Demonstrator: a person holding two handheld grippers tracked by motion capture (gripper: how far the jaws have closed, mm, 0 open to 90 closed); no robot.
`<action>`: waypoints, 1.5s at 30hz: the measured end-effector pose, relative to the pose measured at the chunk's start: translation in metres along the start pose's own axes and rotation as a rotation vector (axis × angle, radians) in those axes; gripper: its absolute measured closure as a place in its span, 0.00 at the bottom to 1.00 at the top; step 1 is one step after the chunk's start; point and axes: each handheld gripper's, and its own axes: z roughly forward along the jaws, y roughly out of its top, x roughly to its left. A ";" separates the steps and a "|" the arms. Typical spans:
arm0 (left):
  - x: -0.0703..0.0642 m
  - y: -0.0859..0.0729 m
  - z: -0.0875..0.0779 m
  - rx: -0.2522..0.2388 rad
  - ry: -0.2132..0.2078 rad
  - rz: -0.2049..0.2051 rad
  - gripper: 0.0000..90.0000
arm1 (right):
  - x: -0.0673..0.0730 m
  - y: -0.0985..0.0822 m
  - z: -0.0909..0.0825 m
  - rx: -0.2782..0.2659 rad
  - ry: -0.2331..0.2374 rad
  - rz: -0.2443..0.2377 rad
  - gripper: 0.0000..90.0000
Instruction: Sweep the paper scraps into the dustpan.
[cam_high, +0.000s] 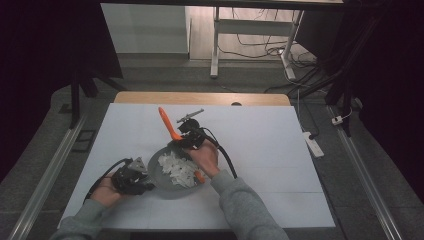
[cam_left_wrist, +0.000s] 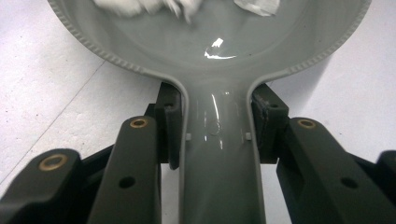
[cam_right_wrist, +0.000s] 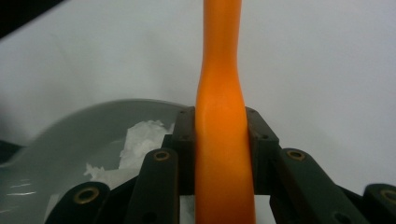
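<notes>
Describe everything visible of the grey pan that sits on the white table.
The grey round pan looks like glossy glazed ceramic or enamel, with a shallow bowl, a finely ribbed rim and a flat handle running out from it. It rests flat on the white table, near its front edge. The left gripper is shut on the handle, one pad against each side. White crumpled scraps lie in the bowl. The orange utensil, held in the right gripper, reaches over the pan.

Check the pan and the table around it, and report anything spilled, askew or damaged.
Nothing stands out. The white pieces sit inside the grey pan, none visibly on the table. The left tongs clamp the pan's handle squarely; the right tongs grip the orange utensil.
</notes>
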 end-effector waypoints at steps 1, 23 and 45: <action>0.000 0.000 0.000 0.000 0.001 0.000 0.69 | 0.000 0.000 0.000 0.000 0.000 0.000 0.78; -0.002 -0.006 0.000 -0.016 0.019 -0.024 0.69 | -0.035 -0.053 -0.091 -0.144 -0.186 0.096 0.78; -0.012 0.000 -0.001 0.006 -0.008 0.025 0.69 | -0.007 -0.056 -0.048 -0.069 -0.152 0.083 0.78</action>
